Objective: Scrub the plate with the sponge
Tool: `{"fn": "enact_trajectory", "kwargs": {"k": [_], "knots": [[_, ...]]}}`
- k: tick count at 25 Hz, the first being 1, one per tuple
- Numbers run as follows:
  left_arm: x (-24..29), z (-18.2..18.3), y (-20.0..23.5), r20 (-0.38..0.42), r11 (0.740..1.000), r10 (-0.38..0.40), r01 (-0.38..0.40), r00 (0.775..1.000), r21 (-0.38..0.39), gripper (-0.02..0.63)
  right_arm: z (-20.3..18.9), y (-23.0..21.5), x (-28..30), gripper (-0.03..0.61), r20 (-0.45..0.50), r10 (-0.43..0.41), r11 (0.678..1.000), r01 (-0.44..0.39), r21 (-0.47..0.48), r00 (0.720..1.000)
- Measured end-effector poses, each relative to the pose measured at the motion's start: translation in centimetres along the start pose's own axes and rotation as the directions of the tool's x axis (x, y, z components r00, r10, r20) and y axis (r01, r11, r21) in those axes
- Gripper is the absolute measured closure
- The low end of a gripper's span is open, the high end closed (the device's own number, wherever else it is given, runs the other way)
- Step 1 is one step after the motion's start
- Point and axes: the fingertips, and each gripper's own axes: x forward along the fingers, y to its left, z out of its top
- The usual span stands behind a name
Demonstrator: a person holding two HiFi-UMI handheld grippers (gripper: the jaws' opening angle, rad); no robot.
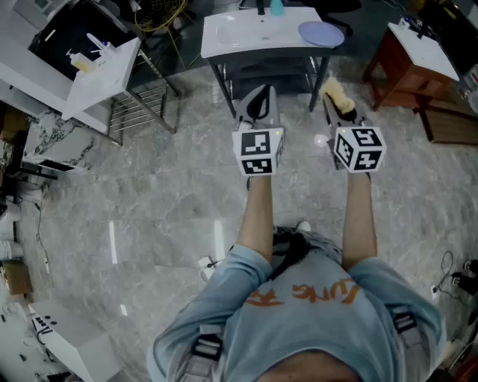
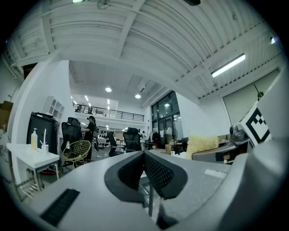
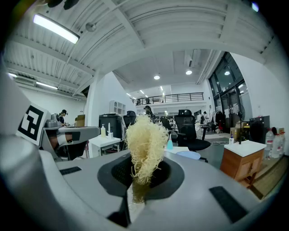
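Note:
A pale blue plate [image 1: 321, 33] lies on the right part of a white sink table [image 1: 231, 37] ahead of me; it also shows in the right gripper view [image 3: 188, 154]. My right gripper [image 1: 337, 103] is shut on a yellow fibrous sponge [image 1: 335, 90], which sticks up between its jaws [image 3: 145, 144]. My left gripper [image 1: 258, 101] is shut with nothing between its pads [image 2: 143, 155]. Both grippers are held side by side, short of the table. The sponge [image 2: 201, 145] shows to the right in the left gripper view.
A teal bottle [image 1: 277, 7] stands at the back of the sink table. A wooden cabinet with a white top [image 1: 407, 56] is at the right. A white table [image 1: 97, 74] and a wire rack [image 1: 138, 112] are at the left. Marble floor lies between.

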Motion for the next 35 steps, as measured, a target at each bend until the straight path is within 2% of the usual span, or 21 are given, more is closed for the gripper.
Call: {"fn": "enact_trajectory", "kwargs": {"k": [4, 9, 14, 20, 25, 35], "knots": [[-1.0, -0.4, 2.0, -0.001, 1.0, 0.003, -0.003, 1.0, -0.007, 0.615, -0.1, 1.9, 0.9, 0.551, -0.001, 0.006, 1.0, -0.006, -0.002, 1.0], [-2.9, -1.6, 5.1, -0.02, 0.999, 0.012, -0.013, 1.0, -0.031, 0.615, -0.8, 4.9, 2.3, 0.548, -0.008, 0.006, 0.999, -0.005, 0.043, 1.0], [-4.2, -3.3, 8.5, -0.035, 0.997, 0.044, -0.047, 0.998, -0.065, 0.615, -1.5, 7.3, 3.9, 0.548, -0.037, 0.027, 1.0, -0.027, 0.007, 0.999], [-4.6, -3.1, 12.0, -0.035, 0.993, 0.075, -0.078, 0.997, -0.086, 0.615, -0.5, 9.4, 5.9, 0.548, -0.041, 0.046, 0.999, -0.046, -0.021, 0.998], [-3.4, -3.6, 13.2, -0.033, 0.993, 0.073, -0.075, 0.997, -0.086, 0.615, -0.6, 9.1, 7.4, 0.548, -0.05, 0.039, 0.998, -0.041, -0.043, 0.998], [1.6, -3.5, 14.1, -0.006, 0.997, 0.061, -0.062, 0.998, -0.051, 0.615, 0.2, 4.7, 11.3, 0.548, -0.001, 0.028, 0.999, -0.028, -0.039, 1.0]]}}
